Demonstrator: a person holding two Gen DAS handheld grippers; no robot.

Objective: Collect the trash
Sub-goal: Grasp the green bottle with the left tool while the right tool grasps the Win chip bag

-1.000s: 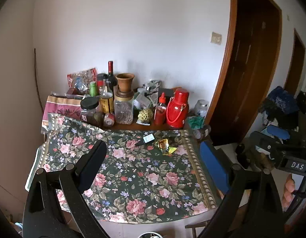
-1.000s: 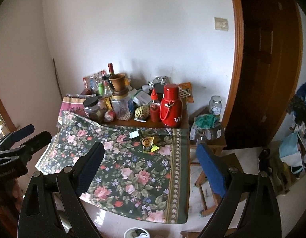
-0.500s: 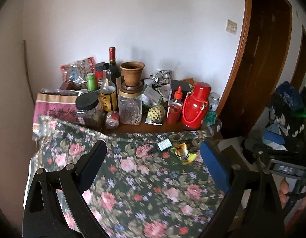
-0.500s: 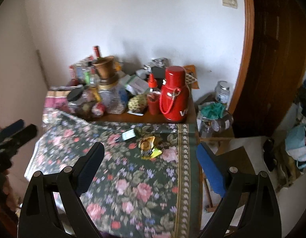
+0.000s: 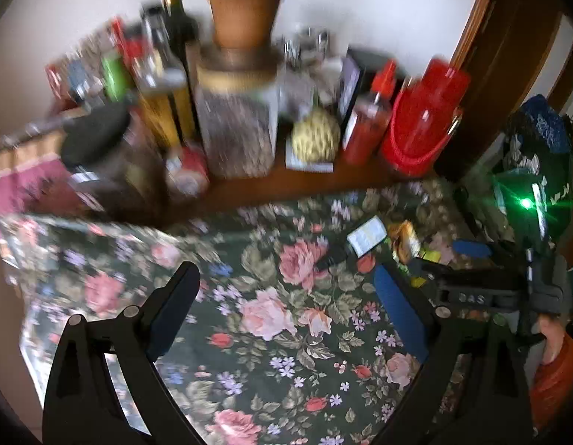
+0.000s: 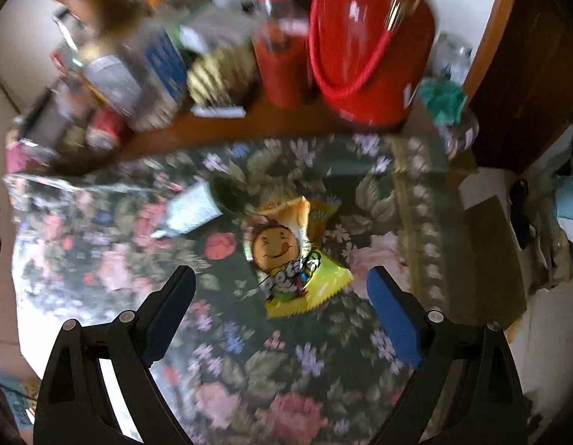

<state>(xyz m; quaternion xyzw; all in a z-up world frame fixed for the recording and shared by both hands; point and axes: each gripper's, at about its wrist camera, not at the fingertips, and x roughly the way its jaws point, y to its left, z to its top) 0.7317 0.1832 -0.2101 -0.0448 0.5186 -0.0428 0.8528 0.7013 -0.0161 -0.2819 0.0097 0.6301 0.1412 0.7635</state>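
Observation:
A crumpled yellow and orange snack wrapper point(image 6: 292, 259) lies on the floral tablecloth point(image 6: 249, 371); it also shows in the left wrist view point(image 5: 407, 243). A small dark packet with a white label point(image 6: 195, 207) lies just left of it, also seen in the left wrist view point(image 5: 364, 239). My right gripper point(image 6: 281, 293) is open, low over the cloth, with the wrapper just ahead between its fingers. In the left wrist view the right gripper point(image 5: 435, 259) reaches in from the right beside the wrapper. My left gripper point(image 5: 286, 296) is open and empty above the cloth, left of the trash.
Behind the cloth a wooden shelf holds a red thermos point(image 6: 364, 48), a red sauce bottle point(image 6: 281, 44), a scaly green fruit point(image 5: 315, 140), jars point(image 5: 236, 126), bottles point(image 5: 177, 37) and a clay pot point(image 5: 244, 15). A dark door point(image 6: 527, 55) stands to the right.
Both grippers have moved forward and down toward the table. The right one has closed in on the snack wrapper. Both stay open.

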